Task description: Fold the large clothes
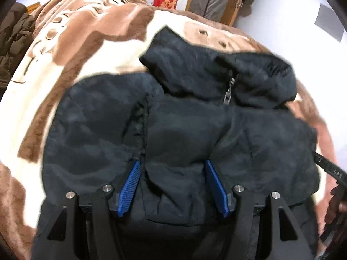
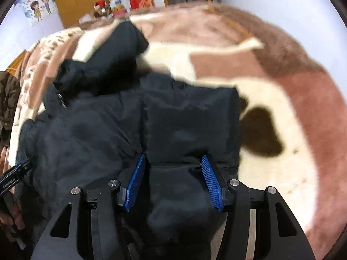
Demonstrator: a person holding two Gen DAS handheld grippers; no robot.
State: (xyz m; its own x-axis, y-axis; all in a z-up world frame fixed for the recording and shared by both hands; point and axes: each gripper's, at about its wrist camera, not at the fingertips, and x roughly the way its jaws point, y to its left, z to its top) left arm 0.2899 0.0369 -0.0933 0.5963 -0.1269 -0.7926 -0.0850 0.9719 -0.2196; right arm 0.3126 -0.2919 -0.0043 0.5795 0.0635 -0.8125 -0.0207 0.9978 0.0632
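A black padded jacket (image 1: 184, 117) lies spread on a bed covered by a brown, pink and cream fleece blanket (image 1: 91, 49), its hood (image 1: 195, 69) bunched toward the far edge of the bed and its zipper pull (image 1: 227, 93) showing below the collar. The left tool (image 1: 172, 184) stands over the jacket's near part with its blue-ribbed pads (image 1: 130, 186) apart and a puffy fold of fabric bulging between them — whether they pinch that fold I cannot tell. The right tool (image 2: 173, 184) sits likewise, blue pads (image 2: 211, 184) spread around a thick ridge of the same jacket (a grip or only a straddle, the blur does not settle). A brown coat (image 1: 13, 43) is heaped at the bed's left edge, and a red box (image 1: 166, 1) stands beyond the far edge.
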